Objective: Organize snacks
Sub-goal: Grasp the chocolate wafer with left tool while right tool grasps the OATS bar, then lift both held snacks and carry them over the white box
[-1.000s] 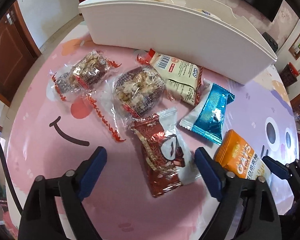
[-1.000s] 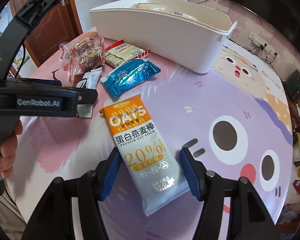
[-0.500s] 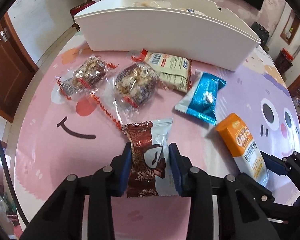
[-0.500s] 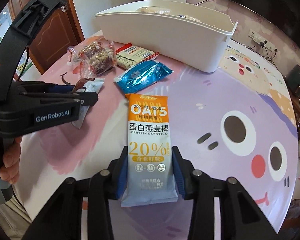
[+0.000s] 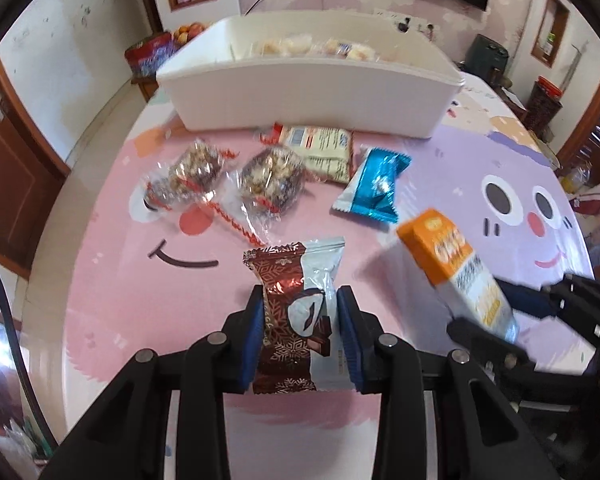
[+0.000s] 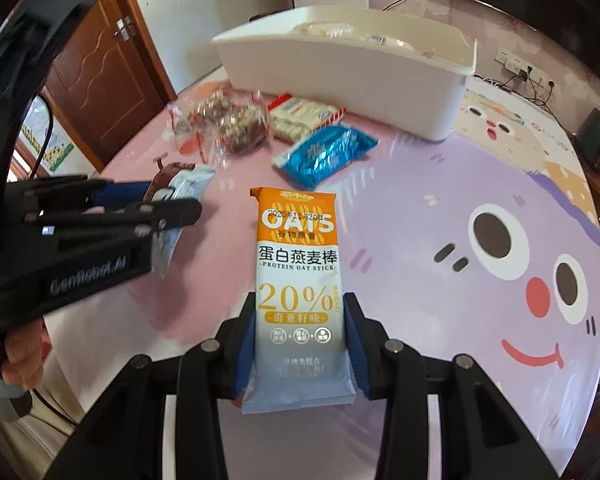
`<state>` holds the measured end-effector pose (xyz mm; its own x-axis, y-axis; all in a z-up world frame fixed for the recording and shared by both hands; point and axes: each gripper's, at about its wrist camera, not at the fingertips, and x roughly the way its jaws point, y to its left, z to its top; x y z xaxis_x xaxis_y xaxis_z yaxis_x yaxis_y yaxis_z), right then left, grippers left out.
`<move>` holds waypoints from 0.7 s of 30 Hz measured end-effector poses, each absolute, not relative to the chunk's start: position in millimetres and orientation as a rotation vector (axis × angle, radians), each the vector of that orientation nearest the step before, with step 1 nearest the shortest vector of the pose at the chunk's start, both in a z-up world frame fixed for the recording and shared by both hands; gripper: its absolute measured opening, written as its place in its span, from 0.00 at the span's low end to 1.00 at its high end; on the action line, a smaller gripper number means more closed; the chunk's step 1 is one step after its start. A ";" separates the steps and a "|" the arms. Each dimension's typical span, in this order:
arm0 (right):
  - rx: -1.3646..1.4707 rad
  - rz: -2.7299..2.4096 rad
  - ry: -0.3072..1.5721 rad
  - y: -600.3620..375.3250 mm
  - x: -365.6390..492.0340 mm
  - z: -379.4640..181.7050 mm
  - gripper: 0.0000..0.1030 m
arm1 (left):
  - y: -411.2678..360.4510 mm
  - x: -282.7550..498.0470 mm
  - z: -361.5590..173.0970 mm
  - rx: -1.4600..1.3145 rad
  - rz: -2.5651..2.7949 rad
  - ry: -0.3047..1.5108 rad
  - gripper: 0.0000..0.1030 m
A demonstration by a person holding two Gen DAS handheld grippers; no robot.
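My left gripper (image 5: 300,320) is shut on a brown and silver snack packet (image 5: 300,292) and holds it off the table. My right gripper (image 6: 300,328) is shut on an orange and white oat bar (image 6: 300,264), also lifted; the oat bar (image 5: 456,268) shows at the right of the left wrist view. On the table lie two clear-wrapped nut clusters (image 5: 272,180), a cream cracker packet (image 5: 324,148) and a blue foil packet (image 5: 376,188). Behind them stands a white bin (image 5: 308,96) with several snacks inside.
The round table (image 6: 420,208) has a pink and purple cartoon cloth. A person's hand (image 6: 20,356) holds the left gripper's handle at the left of the right wrist view. A wooden door (image 6: 100,60) and a wall are beyond the table's far edge.
Both grippers went from open around their packets to shut on them. Both then rose, lifting the brown packet and the oat bar off the table.
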<state>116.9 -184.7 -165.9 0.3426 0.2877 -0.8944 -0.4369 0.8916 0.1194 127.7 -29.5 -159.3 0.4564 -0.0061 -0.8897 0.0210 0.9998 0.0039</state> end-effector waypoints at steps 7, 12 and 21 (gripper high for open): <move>-0.105 0.418 1.030 -184.5 129.4 -112.6 0.39 | -30.1 129.5 -119.2 0.083 -0.067 1.035 0.32; -0.080 0.378 0.952 -186.8 143.0 -71.7 0.39 | -28.5 143.1 -76.0 0.121 -0.076 0.945 0.32; -0.075 0.307 0.824 -185.3 181.0 0.2 0.39 | -26.6 183.7 -7.5 0.182 -0.070 0.836 0.32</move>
<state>181.0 -185.3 0.2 0.6375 0.2398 -0.7322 -0.2976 0.9532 0.0531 183.7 -26.6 -7.5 0.6692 0.0095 -0.7430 0.1334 0.9821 0.1327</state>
